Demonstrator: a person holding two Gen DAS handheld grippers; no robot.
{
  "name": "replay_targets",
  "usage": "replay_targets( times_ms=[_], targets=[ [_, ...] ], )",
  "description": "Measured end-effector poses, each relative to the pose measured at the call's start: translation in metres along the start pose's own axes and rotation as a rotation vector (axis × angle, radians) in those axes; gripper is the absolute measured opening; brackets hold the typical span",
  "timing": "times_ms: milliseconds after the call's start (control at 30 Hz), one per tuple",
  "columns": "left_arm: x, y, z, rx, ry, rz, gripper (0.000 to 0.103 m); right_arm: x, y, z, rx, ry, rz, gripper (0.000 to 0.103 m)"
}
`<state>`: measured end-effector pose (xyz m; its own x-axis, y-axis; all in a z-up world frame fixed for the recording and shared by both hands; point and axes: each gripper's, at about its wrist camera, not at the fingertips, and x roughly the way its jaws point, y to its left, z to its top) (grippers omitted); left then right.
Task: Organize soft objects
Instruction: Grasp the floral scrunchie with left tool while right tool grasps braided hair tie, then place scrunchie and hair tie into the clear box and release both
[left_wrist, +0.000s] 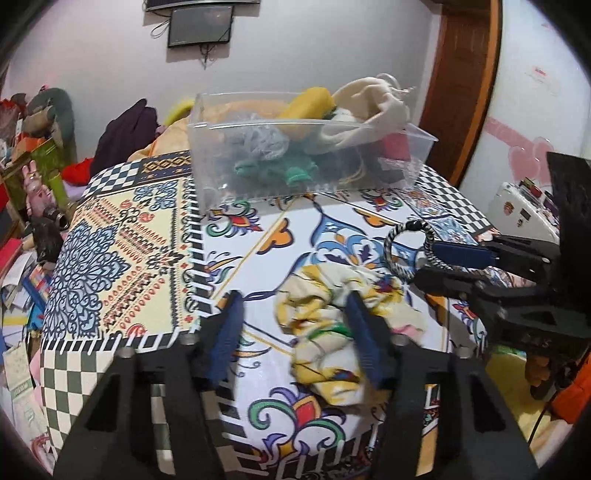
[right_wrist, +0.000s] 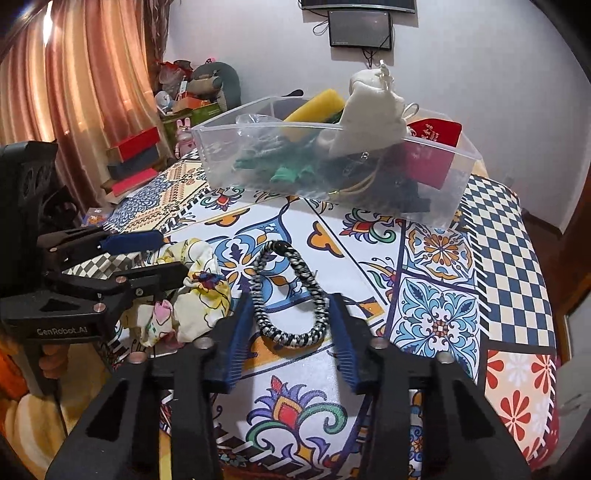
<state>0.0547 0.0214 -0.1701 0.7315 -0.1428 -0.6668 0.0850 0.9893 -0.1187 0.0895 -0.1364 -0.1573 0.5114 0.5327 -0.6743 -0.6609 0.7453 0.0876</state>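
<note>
Spread wide, the left gripper's (left_wrist: 293, 321) jaws straddle a crumpled yellow floral cloth (left_wrist: 332, 328) on the patterned tabletop (left_wrist: 122, 240), its right finger lying over the fabric. Just beside it, the right gripper's (right_wrist: 291, 328) jaws also stand open, one on either side of a black-and-white braided loop (right_wrist: 288, 295) lying flat. Farther back on the tabletop sits a clear plastic bin (left_wrist: 306, 162) holding a cream pouch (right_wrist: 373, 110), a yellow sponge (left_wrist: 308, 107) and green fabric (right_wrist: 288, 171).

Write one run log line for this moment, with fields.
left hand-held gripper: open, around floral scrunchie | right hand-held gripper: open, around braided band | clear bin: part filled
</note>
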Motion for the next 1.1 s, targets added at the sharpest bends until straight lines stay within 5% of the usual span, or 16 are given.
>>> replay_targets(
  times_ms=[300,1100],
  targets=[
    [-0.001,-0.001,0.003,-0.017,0.003,-0.067,0.018,-0.003,-0.012,0.002,0.071,-0.011,0.025,0.018],
    [-0.046,-0.002,0.082,0.030,-0.243,0.010,0.014,-0.052,-0.026,0.058,0.061,-0.213,-0.048,0.014]
  ],
)
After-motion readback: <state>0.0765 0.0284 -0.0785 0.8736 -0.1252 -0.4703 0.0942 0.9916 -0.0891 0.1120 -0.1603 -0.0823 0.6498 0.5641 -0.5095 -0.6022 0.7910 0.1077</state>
